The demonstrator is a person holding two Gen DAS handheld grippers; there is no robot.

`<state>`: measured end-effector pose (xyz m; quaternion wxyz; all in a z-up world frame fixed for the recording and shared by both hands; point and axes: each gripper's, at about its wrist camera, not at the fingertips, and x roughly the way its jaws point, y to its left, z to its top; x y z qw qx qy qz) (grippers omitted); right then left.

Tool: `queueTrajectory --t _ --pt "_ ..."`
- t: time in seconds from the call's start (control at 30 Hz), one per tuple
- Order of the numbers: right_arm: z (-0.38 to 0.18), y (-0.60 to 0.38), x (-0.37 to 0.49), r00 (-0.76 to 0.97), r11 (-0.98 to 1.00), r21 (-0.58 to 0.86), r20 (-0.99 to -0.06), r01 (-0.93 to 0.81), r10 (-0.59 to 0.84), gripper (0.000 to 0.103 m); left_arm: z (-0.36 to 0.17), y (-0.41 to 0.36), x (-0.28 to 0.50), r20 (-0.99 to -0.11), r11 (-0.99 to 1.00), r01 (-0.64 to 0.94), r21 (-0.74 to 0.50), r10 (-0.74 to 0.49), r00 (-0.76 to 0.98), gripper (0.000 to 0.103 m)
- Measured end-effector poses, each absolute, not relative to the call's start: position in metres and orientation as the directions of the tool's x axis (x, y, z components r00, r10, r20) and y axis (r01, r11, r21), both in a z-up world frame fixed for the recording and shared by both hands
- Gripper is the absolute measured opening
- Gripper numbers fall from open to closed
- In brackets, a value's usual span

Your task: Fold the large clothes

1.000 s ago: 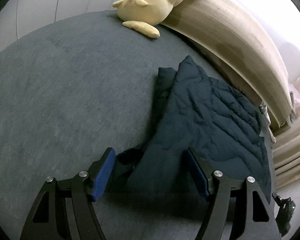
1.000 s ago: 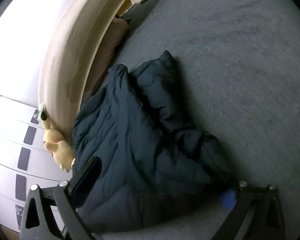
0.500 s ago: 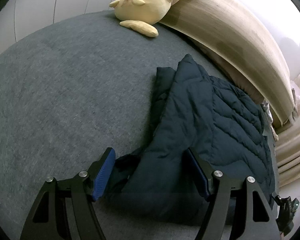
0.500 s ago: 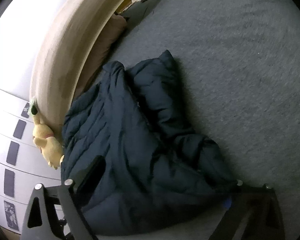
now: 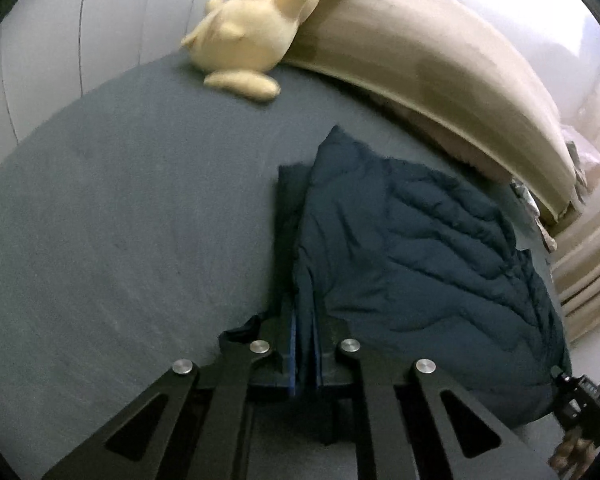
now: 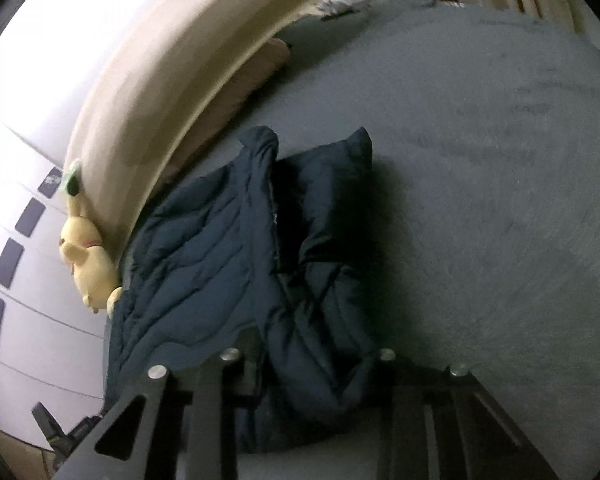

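Jacket [image 5: 412, 264], dark blue and quilted, lies bunched on the grey bed [image 5: 120, 220] beside the tan headboard [image 5: 440, 80], a yellow plush toy [image 5: 252, 32] leaning at the far end. Both grippers have just been closing on its near edge: the left gripper [image 5: 305, 344] pinches a thin fold of fabric, the right gripper [image 6: 312, 356] clamps a thicker bunch. The step in hand looks like taking hold for a fold; next probably calls for lifting both ends evenly and carrying them over.
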<state>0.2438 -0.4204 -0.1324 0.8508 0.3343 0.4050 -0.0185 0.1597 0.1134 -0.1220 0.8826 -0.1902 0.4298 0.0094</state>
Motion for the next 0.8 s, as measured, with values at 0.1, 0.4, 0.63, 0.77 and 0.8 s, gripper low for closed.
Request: queueTrajectory --t 0.1,0.4,0.63,0.77,0.8 --pt "-0.152 -0.426 0.241 0.628 0.766 0.554 -0.732 0.326 0.263 0.058 -0.138 0.116 0.161 -0.792 0.929 -0.181 -0.321 -0.159 0.59 0.013" --pt "-0.149 -0.475 0.226 0.648 0.772 0.573 -0.705 0.277 0.29 0.084 -0.118 0.181 0.172 -0.719 0.889 -0.177 -0.422 -0.21 0.663 0.072" --pt "-0.176 -0.502 0.319 0.49 0.715 0.674 -0.695 0.188 0.526 0.089 -0.154 0.152 0.248 -0.797 0.89 0.057 -0.453 -0.433 0.421 0.074" --pt "-0.18 -0.488 0.346 0.438 0.71 0.692 -0.682 0.129 0.586 0.089 -0.159 0.149 0.266 -0.765 0.848 0.083 -0.523 -0.51 0.393 0.074" --pt "-0.178 -0.483 0.348 0.426 0.73 0.675 -0.695 0.108 0.58 0.089 -0.162 0.145 0.269 -0.769 0.847 0.089 -0.523 -0.515 0.379 0.074"
